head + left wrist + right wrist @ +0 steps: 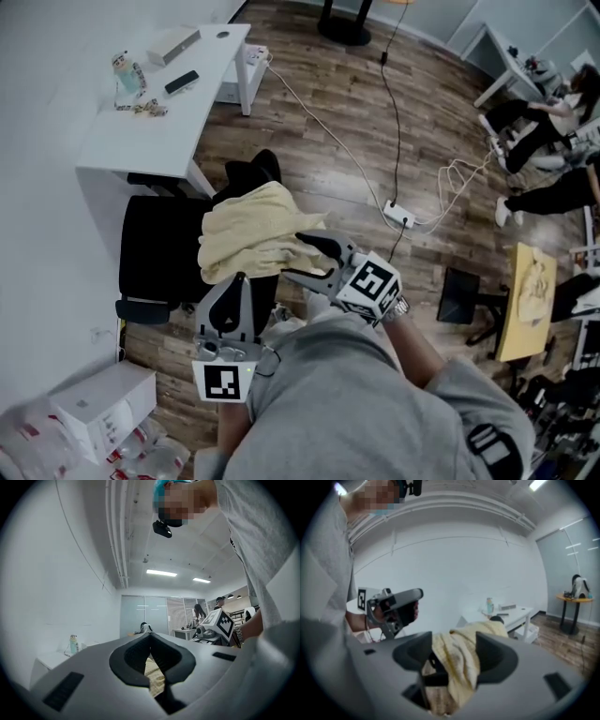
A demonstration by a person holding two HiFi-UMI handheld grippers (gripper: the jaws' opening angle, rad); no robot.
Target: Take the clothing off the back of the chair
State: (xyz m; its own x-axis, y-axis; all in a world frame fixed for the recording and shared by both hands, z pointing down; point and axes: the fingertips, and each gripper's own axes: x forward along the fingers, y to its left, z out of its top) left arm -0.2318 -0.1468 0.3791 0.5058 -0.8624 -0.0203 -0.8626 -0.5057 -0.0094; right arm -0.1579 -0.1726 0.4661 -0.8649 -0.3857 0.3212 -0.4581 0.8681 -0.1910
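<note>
Yellow clothing (pixel 251 230) lying bunched over back of black chair (pixel 155 248). Right gripper (pixel 303 258) hovering at its edge, jaws spread wide around fold, not pinching, likely lining up grab. Left gripper (pixel 239 283) idling beside chair, clenched, empty.

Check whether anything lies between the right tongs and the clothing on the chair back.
Nothing: the right gripper view shows the yellow clothing inside the open right tongs.

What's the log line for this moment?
yellow garment draped over chair | right gripper open around it | left gripper shut
</note>
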